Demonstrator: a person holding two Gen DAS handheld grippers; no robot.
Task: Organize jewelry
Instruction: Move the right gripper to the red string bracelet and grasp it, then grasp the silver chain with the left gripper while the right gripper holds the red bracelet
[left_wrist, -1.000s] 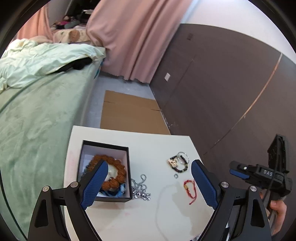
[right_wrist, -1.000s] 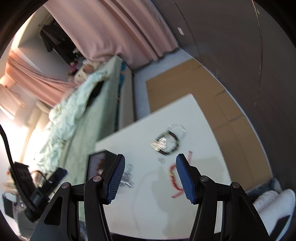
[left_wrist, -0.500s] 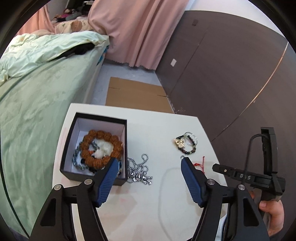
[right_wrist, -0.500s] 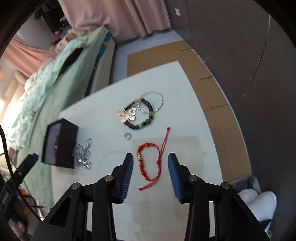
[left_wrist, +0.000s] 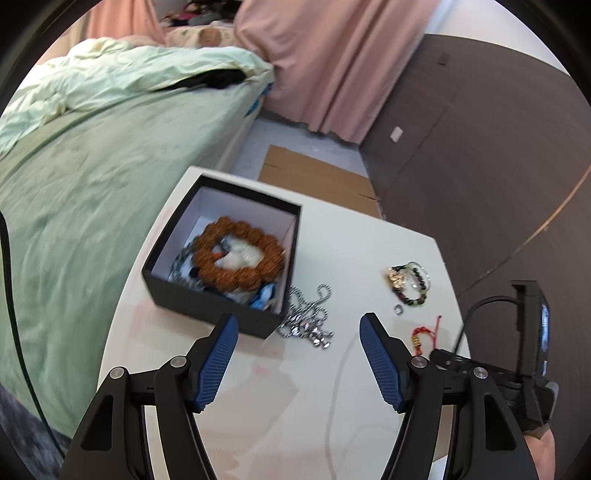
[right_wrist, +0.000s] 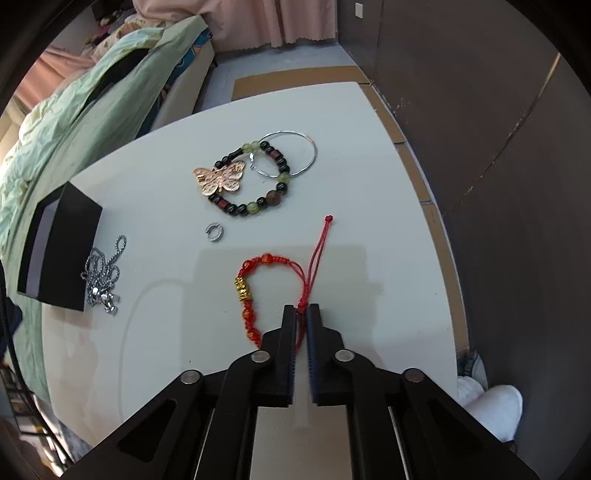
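- Jewelry sorting partly done; right gripper (right_wrist: 301, 309) has its jaws drawn narrow onto the knotted cord of the red string bracelet (right_wrist: 258, 291), which lies flat on the table (right_wrist: 369, 155) near its right edge; pinch looks made, lift not yet made
- Left gripper (left_wrist: 297, 354) stands wide with nothing between its pads, hovering over the table's near side just in front of the black box (left_wrist: 207, 299)
- Outward from the right gripper: small silver ring (right_wrist: 213, 232) beyond the bracelet, then a cluster nearer the far edge, with butterfly brooch (right_wrist: 221, 178) resting on the dark beaded bracelet (right_wrist: 258, 177), which overlaps the thin silver bangle (right_wrist: 291, 155)
- Silver ball chain (left_wrist: 308, 317) heaped against the box's right wall, outside it
- Black box sits toward the table's left edge; already holds a brown beaded bracelet (left_wrist: 240, 254) over some pale and blue pieces, too blurred to name
- Judgement: several pieces boxed; six still out (red bracelet, ring, brooch, beaded bracelet, bangle, chain)
- Risk, as judgement: loose cord tail may trail during carry to the box
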